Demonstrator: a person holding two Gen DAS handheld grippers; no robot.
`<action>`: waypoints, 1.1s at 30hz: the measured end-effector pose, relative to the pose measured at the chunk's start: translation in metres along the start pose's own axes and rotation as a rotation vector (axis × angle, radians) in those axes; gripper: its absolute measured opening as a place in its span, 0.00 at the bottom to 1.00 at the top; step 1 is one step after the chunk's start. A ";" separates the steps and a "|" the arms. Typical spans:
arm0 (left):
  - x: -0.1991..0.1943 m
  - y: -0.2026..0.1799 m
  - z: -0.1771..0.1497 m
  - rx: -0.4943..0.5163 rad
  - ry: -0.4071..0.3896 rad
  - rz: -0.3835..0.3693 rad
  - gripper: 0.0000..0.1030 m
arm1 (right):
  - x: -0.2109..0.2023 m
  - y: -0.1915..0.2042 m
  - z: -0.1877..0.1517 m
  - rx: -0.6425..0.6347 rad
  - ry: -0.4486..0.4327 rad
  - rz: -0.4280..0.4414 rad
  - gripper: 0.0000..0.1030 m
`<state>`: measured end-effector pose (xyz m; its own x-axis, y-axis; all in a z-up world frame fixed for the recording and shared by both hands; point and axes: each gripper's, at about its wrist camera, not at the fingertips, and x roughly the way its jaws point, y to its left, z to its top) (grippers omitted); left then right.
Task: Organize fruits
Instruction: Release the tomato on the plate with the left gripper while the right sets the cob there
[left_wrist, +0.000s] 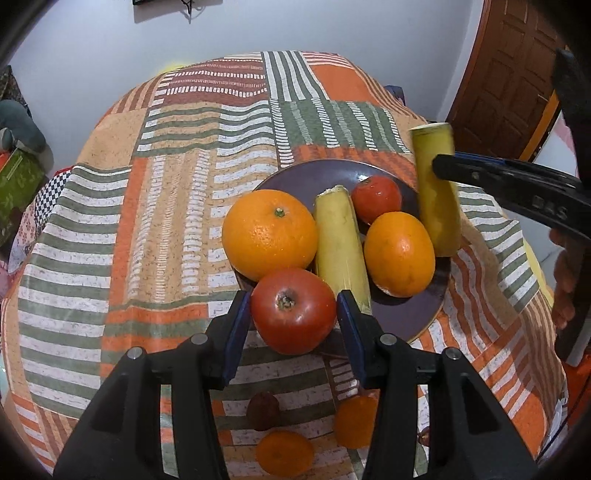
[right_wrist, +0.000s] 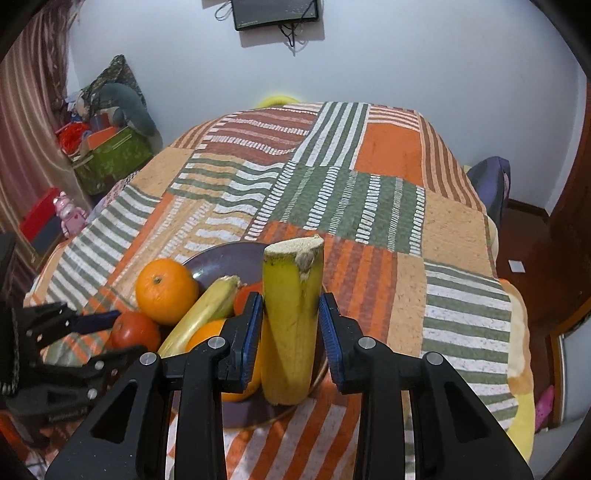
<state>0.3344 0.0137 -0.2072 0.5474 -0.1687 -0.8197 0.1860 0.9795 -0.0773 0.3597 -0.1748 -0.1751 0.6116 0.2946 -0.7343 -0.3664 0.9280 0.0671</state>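
**Fruit gathers on purple plate as two grippers work the bench**

The left hand-held gripper (left_wrist: 293, 314) pinches a red tomato (left_wrist: 293, 310) between its blue pads at the near rim of a purple plate (left_wrist: 306, 177), which sits on a bench draped in a striped patchwork cloth (left_wrist: 147, 206). The right hand-held gripper (right_wrist: 291, 321) has its pads against both sides of an upright banana piece (right_wrist: 291, 321), cut end up, at the plate's right edge; its lower end is level with the rim, though whether it rests there cannot be told. On the plate lie a large orange (left_wrist: 269, 232) to the left, a second banana piece (left_wrist: 341, 243) beside it down the middle, a smaller orange (left_wrist: 399, 253) to the right and another tomato (left_wrist: 376, 198) at the far side. Nearer on the cloth, under the left gripper, are two more orange fruits (left_wrist: 284, 456) and a dark brown fruit (left_wrist: 263, 410). A wooden door (left_wrist: 506, 74) stands to the far right.
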 end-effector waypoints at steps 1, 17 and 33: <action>0.001 0.001 0.001 -0.002 0.002 0.000 0.46 | 0.004 -0.001 0.001 0.001 0.011 -0.003 0.21; -0.029 -0.002 0.004 0.001 -0.074 0.009 0.63 | -0.008 0.008 -0.005 -0.031 0.007 0.006 0.21; -0.124 0.012 -0.029 -0.019 -0.216 0.078 0.76 | -0.080 0.057 -0.034 -0.105 -0.105 0.045 0.54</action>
<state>0.2447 0.0499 -0.1231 0.7216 -0.1100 -0.6835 0.1220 0.9920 -0.0307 0.2665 -0.1531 -0.1355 0.6610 0.3628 -0.6569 -0.4630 0.8861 0.0235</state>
